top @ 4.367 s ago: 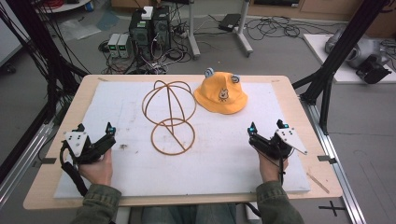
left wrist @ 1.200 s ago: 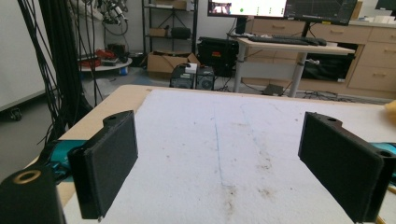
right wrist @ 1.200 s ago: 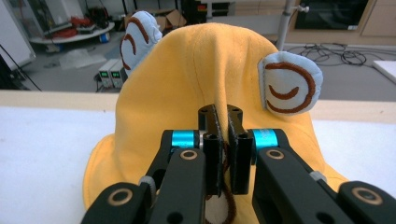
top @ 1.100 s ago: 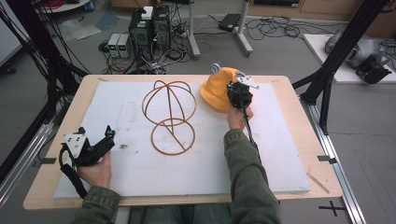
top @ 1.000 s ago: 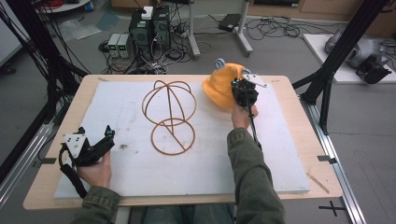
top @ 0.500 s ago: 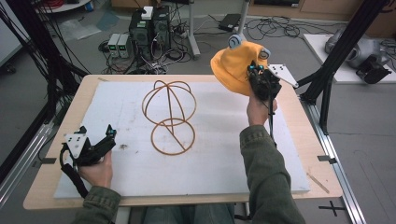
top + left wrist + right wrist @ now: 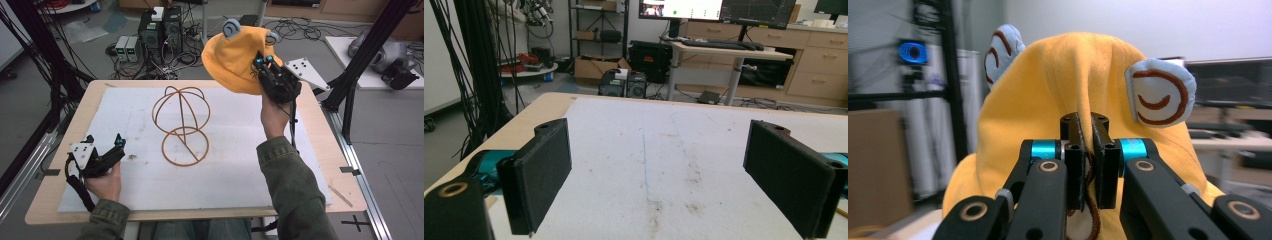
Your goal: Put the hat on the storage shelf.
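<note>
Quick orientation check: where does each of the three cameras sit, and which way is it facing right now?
High view: above the person's side, looking forward and down on the table; both forearms, left tongs, right tongs.
Left gripper view: rides the left tongs, looking across the white mat; open jaws.
Right gripper view: rides the right tongs, shut on the orange hat.
Shared: hat, in high and right views.

Obstacle: wire frame (image 7: 181, 125) upright mid-mat | Overhead: hat (image 7: 235, 57) in right gripper (image 7: 264, 62), above table's far edge, right of frame | Open: white mat (image 7: 240, 165) bare between frame and left gripper (image 7: 119, 145); right half bare
</note>
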`<state>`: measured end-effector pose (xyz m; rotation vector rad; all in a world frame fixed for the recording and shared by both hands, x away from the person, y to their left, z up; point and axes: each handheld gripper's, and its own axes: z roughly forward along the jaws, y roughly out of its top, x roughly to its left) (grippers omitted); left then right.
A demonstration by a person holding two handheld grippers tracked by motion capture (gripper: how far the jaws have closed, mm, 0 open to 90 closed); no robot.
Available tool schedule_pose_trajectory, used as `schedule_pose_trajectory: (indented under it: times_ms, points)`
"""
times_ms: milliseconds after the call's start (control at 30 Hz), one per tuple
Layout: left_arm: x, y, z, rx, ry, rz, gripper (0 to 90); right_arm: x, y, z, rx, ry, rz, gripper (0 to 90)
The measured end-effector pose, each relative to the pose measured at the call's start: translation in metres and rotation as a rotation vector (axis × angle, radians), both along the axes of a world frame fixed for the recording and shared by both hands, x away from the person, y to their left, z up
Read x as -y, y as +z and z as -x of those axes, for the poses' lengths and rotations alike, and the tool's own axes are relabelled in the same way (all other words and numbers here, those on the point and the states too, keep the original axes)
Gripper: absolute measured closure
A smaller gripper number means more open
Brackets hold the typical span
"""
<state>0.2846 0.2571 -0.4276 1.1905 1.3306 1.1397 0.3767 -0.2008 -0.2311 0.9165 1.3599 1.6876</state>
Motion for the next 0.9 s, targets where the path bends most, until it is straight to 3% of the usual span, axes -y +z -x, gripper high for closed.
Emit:
schedule_pose_trajectory:
  times_ms: [267, 467, 633, 900]
  points:
    - [0.002, -0.001, 0.0, -0.008, -0.007, -0.004, 12.1, -0.036, 0.02, 0.022, 0.028, 0.194, 0.013, 87.1]
    - [0.0, -0.001, -0.001, -0.01, -0.004, 0.003, 12.1, -0.065, 0.018, 0.025, 0.013, 0.34, 0.007, 87.2]
    - [-0.001, -0.001, -0.001, -0.009, -0.002, 0.007, 12.1, -0.096, 0.013, 0.026, -0.014, 0.465, 0.067, 87.4]
    - [-0.004, -0.002, -0.001, -0.01, 0.006, 0.02, 12.1, -0.105, -0.006, 0.022, -0.076, 0.515, 0.106, 87.4]
